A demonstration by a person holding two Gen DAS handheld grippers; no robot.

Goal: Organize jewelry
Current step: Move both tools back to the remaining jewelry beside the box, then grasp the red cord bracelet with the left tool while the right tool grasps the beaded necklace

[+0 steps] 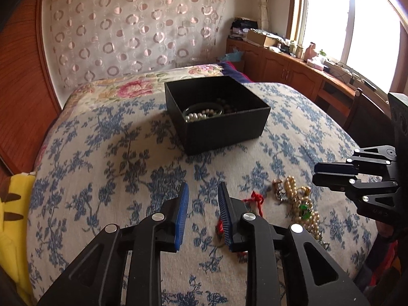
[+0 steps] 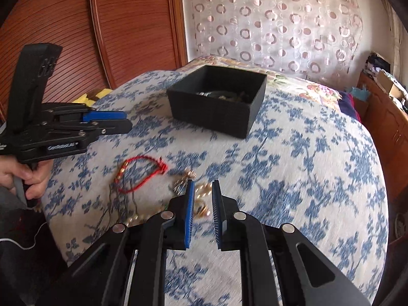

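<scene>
A black open box (image 1: 224, 125) stands on the bed and holds a pearl strand (image 1: 196, 116) and dark beads. It also shows in the right wrist view (image 2: 216, 109). A pile of pearl and gold jewelry (image 1: 298, 201) lies on the cover, with a red cord bracelet (image 2: 140, 176) beside it. My left gripper (image 1: 203, 191) is open and empty, hovering left of the pile. My right gripper (image 2: 204, 188) is open, low over the pearl pile (image 2: 202, 191), with pearls showing between the jaws. The right gripper also shows in the left wrist view (image 1: 318, 176).
The bed has a blue floral cover (image 1: 114, 158). A wooden headboard (image 2: 114, 30) stands at the far end. A yellow plush (image 1: 12, 216) lies at the bed's left edge. A cluttered wooden cabinet (image 1: 293, 61) runs under the window on the right.
</scene>
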